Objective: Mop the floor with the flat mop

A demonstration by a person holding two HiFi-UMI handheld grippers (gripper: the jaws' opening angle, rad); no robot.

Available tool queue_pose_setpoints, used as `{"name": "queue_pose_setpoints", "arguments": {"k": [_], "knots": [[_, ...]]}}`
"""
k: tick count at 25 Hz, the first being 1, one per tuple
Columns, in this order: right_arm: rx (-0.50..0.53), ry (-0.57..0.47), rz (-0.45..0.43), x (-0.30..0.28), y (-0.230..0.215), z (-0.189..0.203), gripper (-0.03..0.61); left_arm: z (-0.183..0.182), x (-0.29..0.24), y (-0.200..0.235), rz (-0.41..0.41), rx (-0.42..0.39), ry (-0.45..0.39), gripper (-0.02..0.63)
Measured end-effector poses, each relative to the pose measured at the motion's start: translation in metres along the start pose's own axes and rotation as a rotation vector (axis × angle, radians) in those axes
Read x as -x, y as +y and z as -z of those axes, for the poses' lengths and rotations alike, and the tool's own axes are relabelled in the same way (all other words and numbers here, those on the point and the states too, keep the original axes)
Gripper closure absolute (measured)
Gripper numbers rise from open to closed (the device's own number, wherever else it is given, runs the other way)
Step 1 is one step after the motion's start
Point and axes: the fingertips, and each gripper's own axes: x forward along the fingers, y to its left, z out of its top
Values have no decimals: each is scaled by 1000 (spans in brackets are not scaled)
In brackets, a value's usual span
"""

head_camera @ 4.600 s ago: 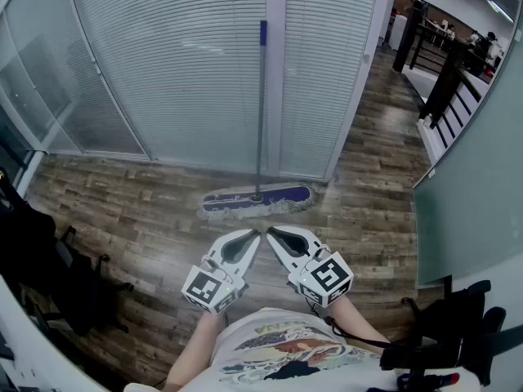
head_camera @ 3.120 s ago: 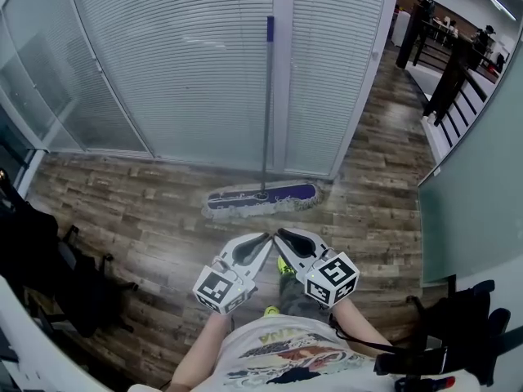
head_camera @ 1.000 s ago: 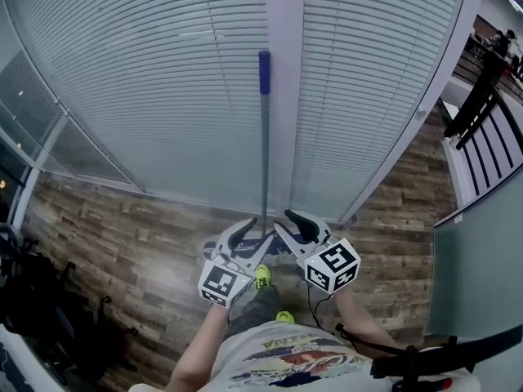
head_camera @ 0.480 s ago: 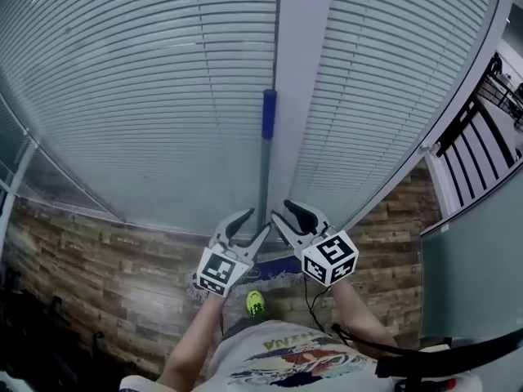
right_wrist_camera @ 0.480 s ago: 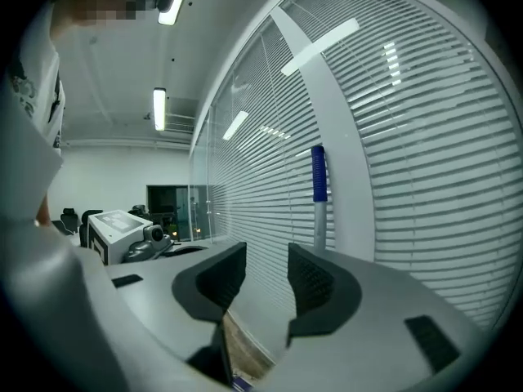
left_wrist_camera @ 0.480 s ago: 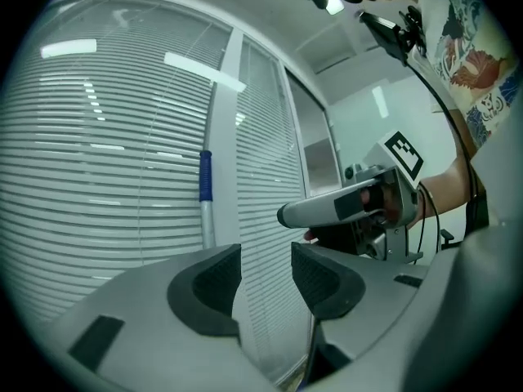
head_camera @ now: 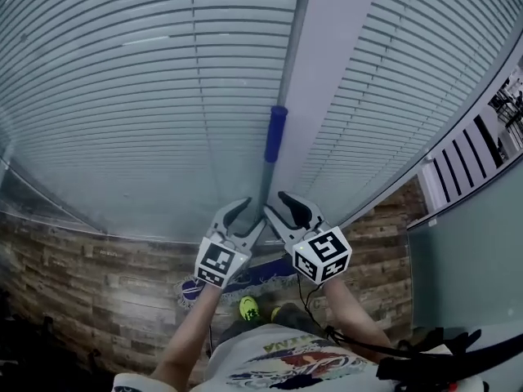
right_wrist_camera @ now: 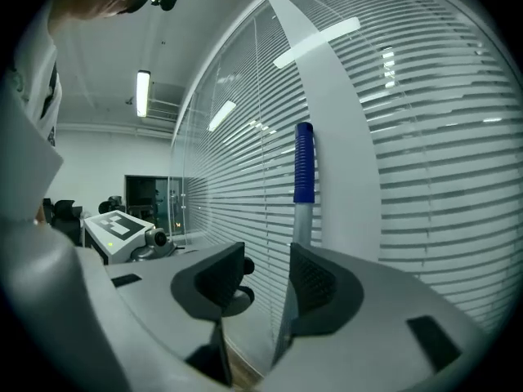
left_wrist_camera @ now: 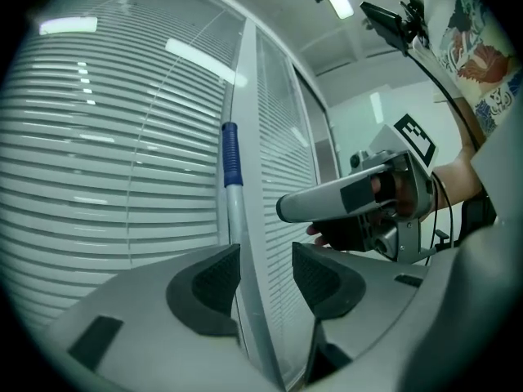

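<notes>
Reading anything was hardly possible: each gripper's cube carried only a black-and-white square marker, one on the left cube (head_camera: 216, 261) and one on the right cube (head_camera: 322, 253). The coloured print on the person's shirt (head_camera: 286, 370) was too small to make out.

The left gripper (head_camera: 248, 216) sat just left of the mop handle (head_camera: 266, 182), pointing level toward it. Its jaws stood well apart and had just been opening. In the left gripper view the pole ran down in line with the gap, close to the left pad, but neither pad pressed on it. The right gripper (head_camera: 278, 209) sat just right of the handle, its jaws parted less widely and likewise just opening. In the right gripper view the pole showed beyond the right pad, with nothing pinched between the pads.

The handle was a slim grey pole topped by a blue grip (head_camera: 276, 133). It stood nearly upright against a white post (head_camera: 327, 96), with slatted blinds (head_camera: 122, 96) on either side of it. At the foot of the handle the flat mop head (head_camera: 260, 278), blue with a pale fringe, lay on the wood-plank floor (head_camera: 82, 284). The person's arms partly hid it, and a yellow-green shoe (head_camera: 248, 307) stood just behind it.
</notes>
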Motion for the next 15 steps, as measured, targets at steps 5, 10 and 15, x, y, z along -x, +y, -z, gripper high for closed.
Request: {"name": "queue_pose_setpoints", "arguments": {"k": [5, 10, 15], "knots": [[24, -8, 63, -23, -27, -22, 425, -5, -31, 25, 12, 10, -14, 437], [61, -2, 82, -27, -34, -35, 423, -9, -49, 27, 11, 1, -22, 435], [71, 5, 87, -37, -45, -42, 423, -7, -71, 38, 13, 8, -22, 436]]}}
